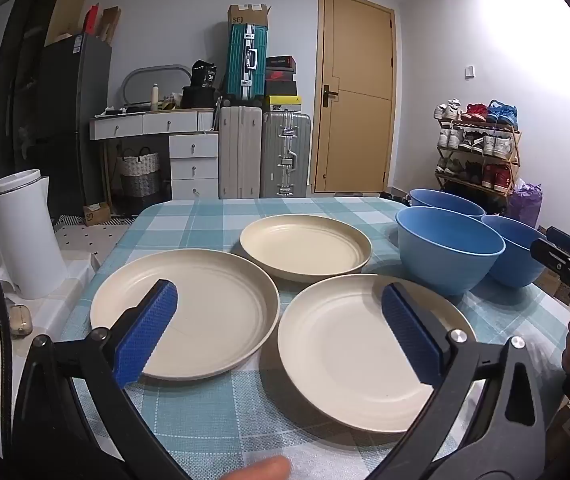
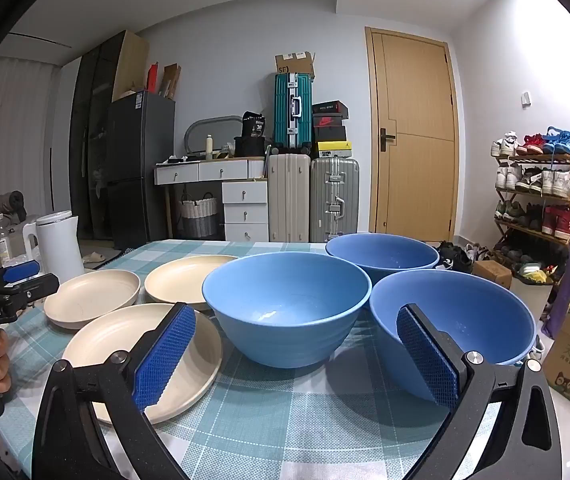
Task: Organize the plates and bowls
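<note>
Sitting on the checked tabletop (image 1: pixel 213 216) are three cream plates and three blue bowls, none stacked. The near left plate (image 1: pixel 205 312) and near right plate (image 1: pixel 345 360) lie side by side, almost touching, with the far plate (image 1: pixel 305 252) behind the gap between them. To their right stand the bowls: the middle bowl (image 2: pixel 285 308) just beside the near right plate, the right bowl (image 2: pixel 465 320) next to it, and the far bowl (image 2: pixel 381 256) behind the two. The left gripper (image 1: pixel 281 332) hovers over the two near plates, jaws spread wide and empty. The right gripper (image 2: pixel 297 356) hangs before the bowls, jaws likewise wide apart, holding nothing. A white kettle (image 1: pixel 25 232) stands off the table's left side.
</note>
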A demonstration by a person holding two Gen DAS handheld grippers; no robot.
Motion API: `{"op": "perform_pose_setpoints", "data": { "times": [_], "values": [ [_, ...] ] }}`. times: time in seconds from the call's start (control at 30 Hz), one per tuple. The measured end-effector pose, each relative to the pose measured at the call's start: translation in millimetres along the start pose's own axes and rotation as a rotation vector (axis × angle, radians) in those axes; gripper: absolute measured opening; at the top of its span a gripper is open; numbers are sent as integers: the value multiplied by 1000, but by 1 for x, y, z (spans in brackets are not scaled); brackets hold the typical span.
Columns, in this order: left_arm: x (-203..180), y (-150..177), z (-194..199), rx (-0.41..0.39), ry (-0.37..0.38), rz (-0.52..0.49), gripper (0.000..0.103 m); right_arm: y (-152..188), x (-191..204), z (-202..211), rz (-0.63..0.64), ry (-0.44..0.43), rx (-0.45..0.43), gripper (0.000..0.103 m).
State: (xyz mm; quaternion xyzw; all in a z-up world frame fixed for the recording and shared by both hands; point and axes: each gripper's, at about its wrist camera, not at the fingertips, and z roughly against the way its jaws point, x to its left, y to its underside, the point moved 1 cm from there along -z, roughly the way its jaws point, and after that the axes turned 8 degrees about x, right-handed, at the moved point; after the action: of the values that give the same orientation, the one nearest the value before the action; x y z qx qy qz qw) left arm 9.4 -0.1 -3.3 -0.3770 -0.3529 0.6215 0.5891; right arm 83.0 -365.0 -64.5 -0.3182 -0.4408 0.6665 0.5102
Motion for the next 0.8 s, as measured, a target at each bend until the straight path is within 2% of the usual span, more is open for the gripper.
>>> {"op": "perform_pose_setpoints", "data": {
  "times": [0.8],
  "values": [
    [0,0,0,2,4,6,102,0,0,0,1,0,-9,103]
  ]
}}
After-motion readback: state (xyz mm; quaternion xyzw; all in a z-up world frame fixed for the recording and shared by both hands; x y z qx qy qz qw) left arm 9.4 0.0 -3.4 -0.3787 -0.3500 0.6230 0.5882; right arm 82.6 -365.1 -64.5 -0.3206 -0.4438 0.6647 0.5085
